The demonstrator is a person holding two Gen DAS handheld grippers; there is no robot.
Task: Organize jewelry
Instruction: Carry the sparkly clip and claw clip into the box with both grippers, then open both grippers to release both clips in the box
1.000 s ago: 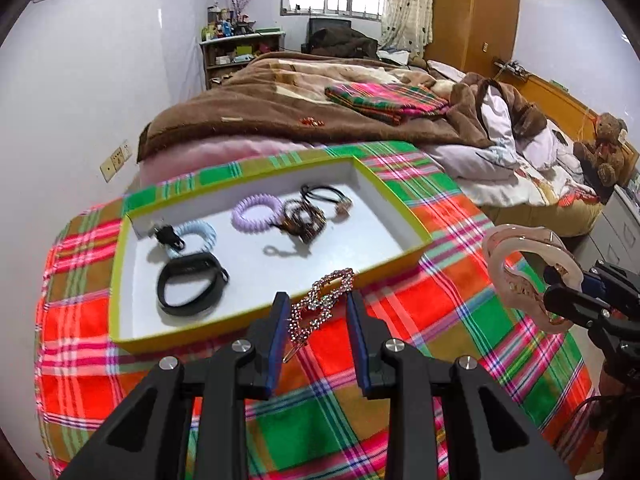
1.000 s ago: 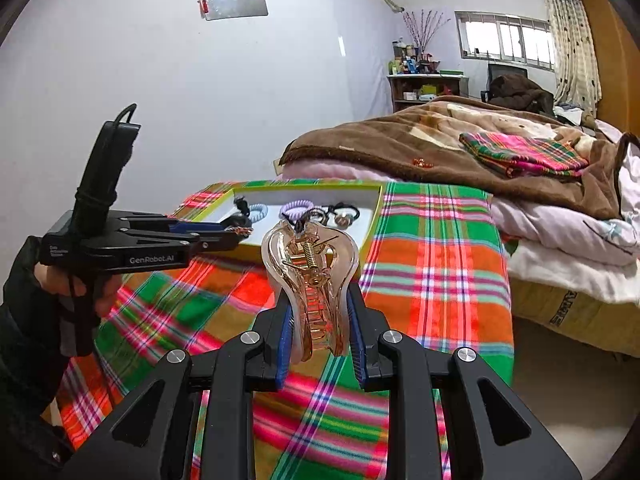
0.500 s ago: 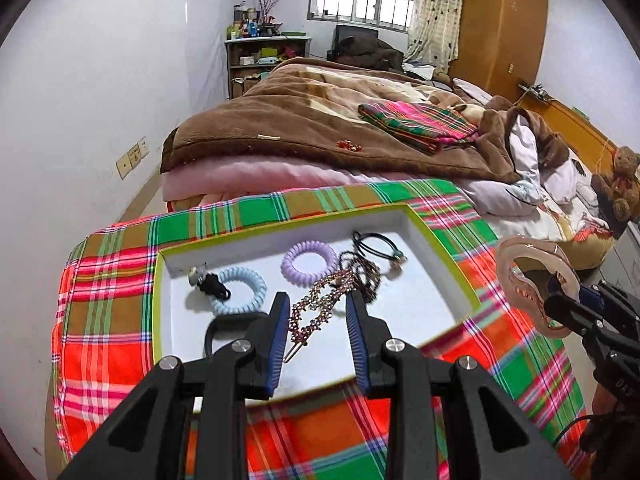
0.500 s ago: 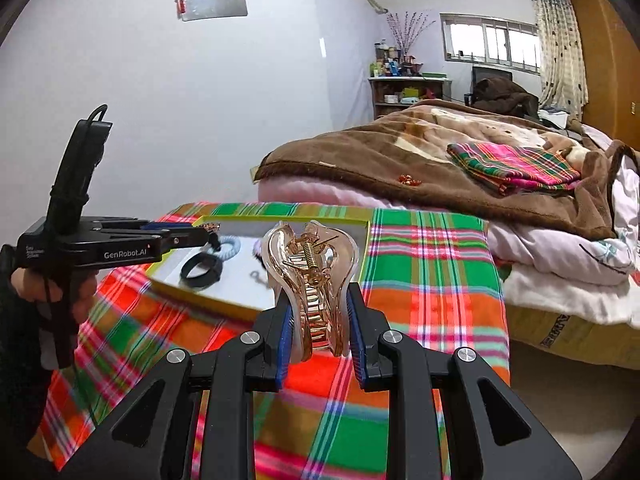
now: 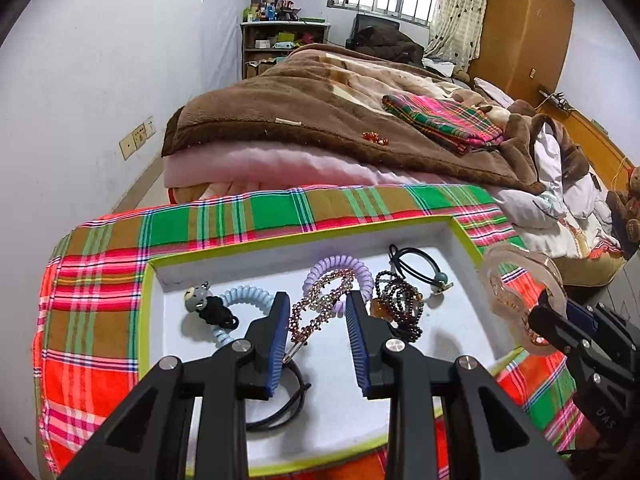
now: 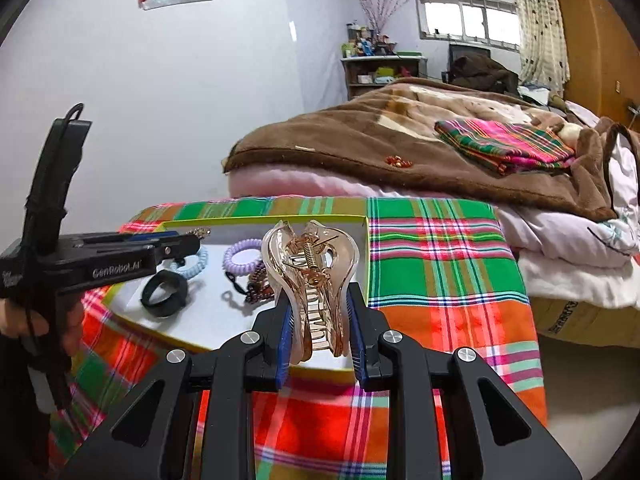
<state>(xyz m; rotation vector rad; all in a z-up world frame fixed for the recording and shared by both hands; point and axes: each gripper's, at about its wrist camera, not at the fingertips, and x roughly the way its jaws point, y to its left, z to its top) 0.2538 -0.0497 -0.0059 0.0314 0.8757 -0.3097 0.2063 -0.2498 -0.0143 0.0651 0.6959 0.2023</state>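
Note:
A white tray with a yellow-green rim lies on the plaid cloth. In it are a purple coil tie, a light blue coil tie, a black band, a dark bead bracelet and a black elastic. My left gripper holds a beaded rhinestone clip by its end, over the tray. My right gripper is shut on a translucent pink-gold claw clip above the tray's right front edge; it also shows in the left wrist view.
The plaid cloth covers a low table beside a bed with a brown blanket. A folded plaid cloth lies on the bed. A shelf stands at the far wall. A hand grips the left tool.
Both grippers have moved forward over the tray. The beaded clip now hangs above the purple coil tie. The claw clip has come over the tray's right front edge.

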